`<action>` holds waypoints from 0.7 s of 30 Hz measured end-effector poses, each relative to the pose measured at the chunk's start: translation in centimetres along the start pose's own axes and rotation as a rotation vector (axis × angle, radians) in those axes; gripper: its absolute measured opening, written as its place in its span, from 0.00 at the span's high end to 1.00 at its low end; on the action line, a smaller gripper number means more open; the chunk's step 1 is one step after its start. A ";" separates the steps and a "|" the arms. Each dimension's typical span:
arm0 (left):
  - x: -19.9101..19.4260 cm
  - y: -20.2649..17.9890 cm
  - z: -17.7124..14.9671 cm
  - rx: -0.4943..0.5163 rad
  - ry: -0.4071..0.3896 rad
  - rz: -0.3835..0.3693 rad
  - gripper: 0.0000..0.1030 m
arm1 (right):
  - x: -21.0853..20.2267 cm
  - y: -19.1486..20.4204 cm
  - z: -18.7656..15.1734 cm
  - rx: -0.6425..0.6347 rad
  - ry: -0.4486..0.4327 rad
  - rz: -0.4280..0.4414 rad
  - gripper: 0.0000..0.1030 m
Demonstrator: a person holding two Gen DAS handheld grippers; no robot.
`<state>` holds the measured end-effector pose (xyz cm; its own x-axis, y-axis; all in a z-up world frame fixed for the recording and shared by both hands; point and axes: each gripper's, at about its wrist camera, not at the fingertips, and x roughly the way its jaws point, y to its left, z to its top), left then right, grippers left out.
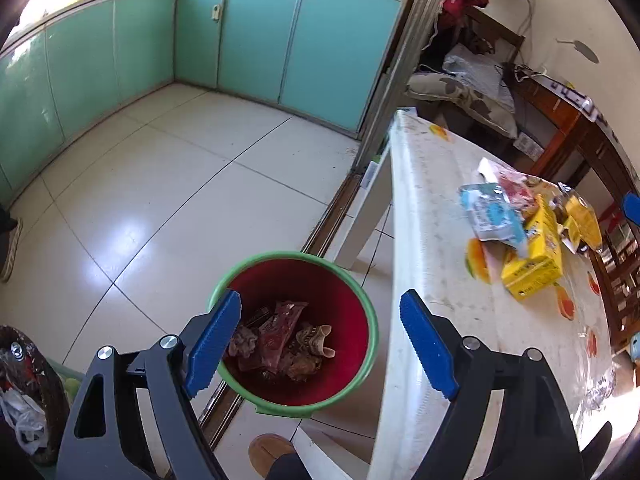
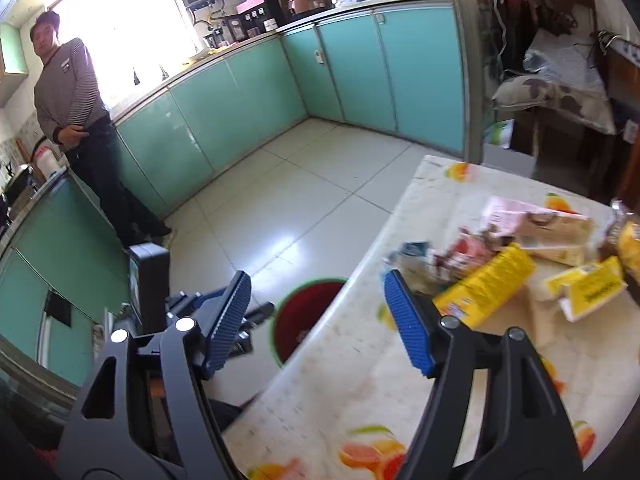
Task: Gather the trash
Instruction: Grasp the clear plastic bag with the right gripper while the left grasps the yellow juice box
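A red bin with a green rim stands on the floor beside the table and holds crumpled wrappers. My left gripper is open and empty above the bin. A pile of trash lies on the table: a yellow box, a blue-white wrapper and a pink packet. In the right wrist view my right gripper is open and empty over the table's left edge, short of the yellow box and a pink carton. The bin shows below.
The table has a white fruit-print cloth. Turquoise kitchen cabinets line the tiled floor. A man stands by the counter at the left. A wooden chair and bedding are behind the table. My shoe is near the bin.
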<state>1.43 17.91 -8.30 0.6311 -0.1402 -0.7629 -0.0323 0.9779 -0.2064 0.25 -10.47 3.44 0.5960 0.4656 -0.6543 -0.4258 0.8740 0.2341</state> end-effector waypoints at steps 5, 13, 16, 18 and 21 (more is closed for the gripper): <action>-1.5 -5.9 -0.6 0.039 -0.021 -0.097 0.22 | -5.4 -6.5 -7.2 0.089 0.052 -0.219 0.31; -1.1 -15.4 -2.0 0.161 -0.010 -0.161 0.13 | -6.7 -12.2 -17.5 0.261 0.164 -0.337 0.31; -1.0 -17.4 -2.1 0.185 -0.020 -0.157 0.13 | -6.0 -12.3 -18.3 0.284 0.162 -0.275 0.31; -0.9 -18.5 -2.0 0.204 -0.025 -0.147 0.13 | -5.5 -12.2 -18.4 0.274 0.166 -0.264 0.33; -0.9 -19.5 -1.8 0.233 -0.036 -0.131 0.13 | -5.2 -12.4 -18.5 0.265 0.159 -0.227 0.44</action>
<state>0.14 -1.29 -4.67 0.6455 -0.2660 -0.7160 0.2278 0.9618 -0.1520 -10.17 -26.26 -9.35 0.5327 0.2471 -0.8094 -0.0924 0.9677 0.2346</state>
